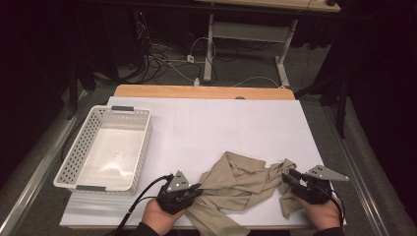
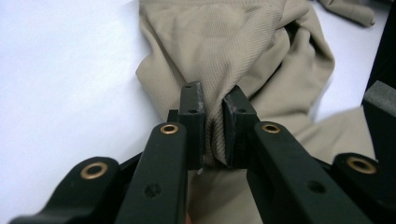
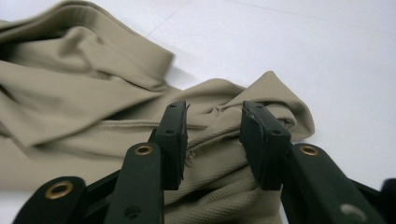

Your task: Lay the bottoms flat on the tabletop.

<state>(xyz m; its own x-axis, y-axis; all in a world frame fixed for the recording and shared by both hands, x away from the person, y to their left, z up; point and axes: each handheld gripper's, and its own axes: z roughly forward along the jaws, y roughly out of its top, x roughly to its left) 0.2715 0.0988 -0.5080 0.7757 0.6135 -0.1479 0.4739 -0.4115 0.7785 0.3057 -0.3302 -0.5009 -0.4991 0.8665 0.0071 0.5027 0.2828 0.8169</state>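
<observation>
Fabric: crumpled beige garment (image 1: 241, 183) lies at the near edge of the desk (image 1: 206, 123), between my two hands. Left gripper (image 1: 195, 189) sits at the garment's left edge; in the left gripper view its fingers (image 2: 192, 122) are nearly together, pinching a thin fold of the knit cloth (image 2: 243, 51). Right gripper (image 1: 286, 178) is at the garment's right end; in the right gripper view its fingers (image 3: 172, 140) stand wider, with a thicker bunch of the cloth (image 3: 93, 107) between them. Pads appear to press on that bunch, so I read it as gripped. White perforated basket (image 1: 74, 162) sits on the desk's left side, well apart from the garment. Sheet under everything is plain white.
</observation>
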